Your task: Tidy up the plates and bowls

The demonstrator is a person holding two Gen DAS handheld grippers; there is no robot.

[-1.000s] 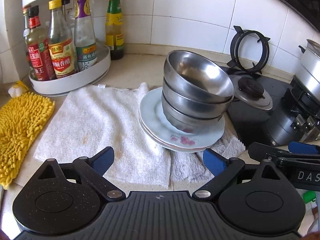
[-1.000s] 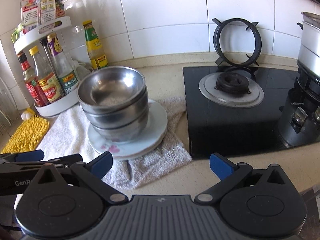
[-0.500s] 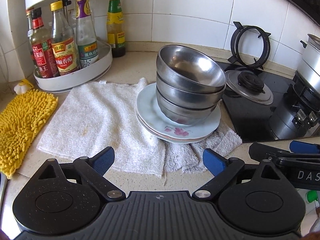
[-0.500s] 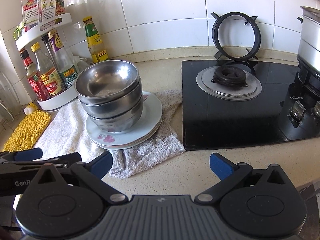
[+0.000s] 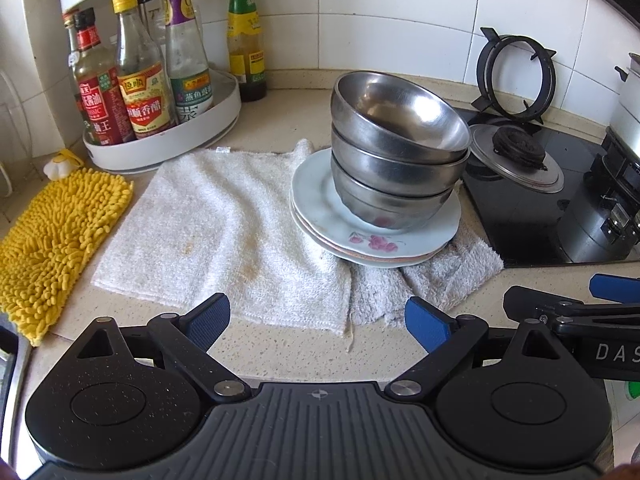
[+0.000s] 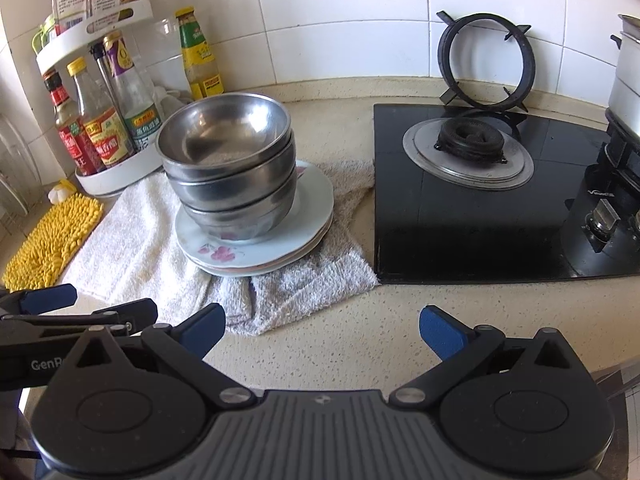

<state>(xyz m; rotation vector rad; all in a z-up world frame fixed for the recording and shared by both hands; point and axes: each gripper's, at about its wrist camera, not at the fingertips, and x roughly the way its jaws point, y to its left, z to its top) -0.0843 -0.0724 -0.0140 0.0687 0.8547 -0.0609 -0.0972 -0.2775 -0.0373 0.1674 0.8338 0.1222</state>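
Three steel bowls (image 5: 396,152) nested, leaning slightly right, on plate stack (image 5: 320,200); stack sits on towels (image 5: 224,232) mid-worktop, left of hob (image 6: 460,216).

Left claw (image 5: 316,316) wide, empty, near edge. Right claw (image 6: 322,330) wide, empty, near edge.

Risk: nudging bowl tower tips it toward hob; plates may slide on rumpled grey towel.

Unclear: plate count, three rims likely; steamer pot (image 6: 628,76) cut off right.

A: Bright daylight, sharp focus; glare glints inside the top steel bowl (image 5: 400,120), and the white wall tiles (image 6: 340,12) look washed out.

B: Fisheye bends the tile lines, corners go dark, and the black cooktop (image 6: 472,232) lies in shadow.
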